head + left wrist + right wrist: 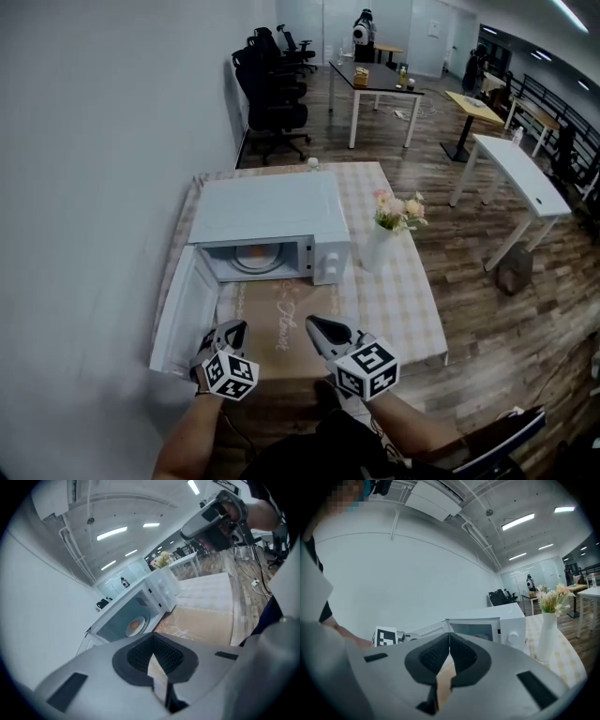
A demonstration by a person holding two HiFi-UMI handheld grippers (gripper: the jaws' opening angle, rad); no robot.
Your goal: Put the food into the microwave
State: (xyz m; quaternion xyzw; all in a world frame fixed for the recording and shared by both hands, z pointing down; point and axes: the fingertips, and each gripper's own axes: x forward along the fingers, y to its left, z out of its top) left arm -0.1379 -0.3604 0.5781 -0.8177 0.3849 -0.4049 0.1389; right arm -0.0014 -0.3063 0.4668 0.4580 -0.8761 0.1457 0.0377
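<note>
The white microwave stands on the table with its door swung open to the left. Inside on a white plate lies orange food, also seen as food through the open front in the left gripper view. My left gripper hovers near the table's front edge by the open door, jaws shut and empty. My right gripper is beside it over the brown mat, jaws shut with nothing held. The microwave shows in the right gripper view.
A white vase with flowers stands right of the microwave on the checked tablecloth. A brown mat lies in front. A white wall is at the left; desks and office chairs stand farther back.
</note>
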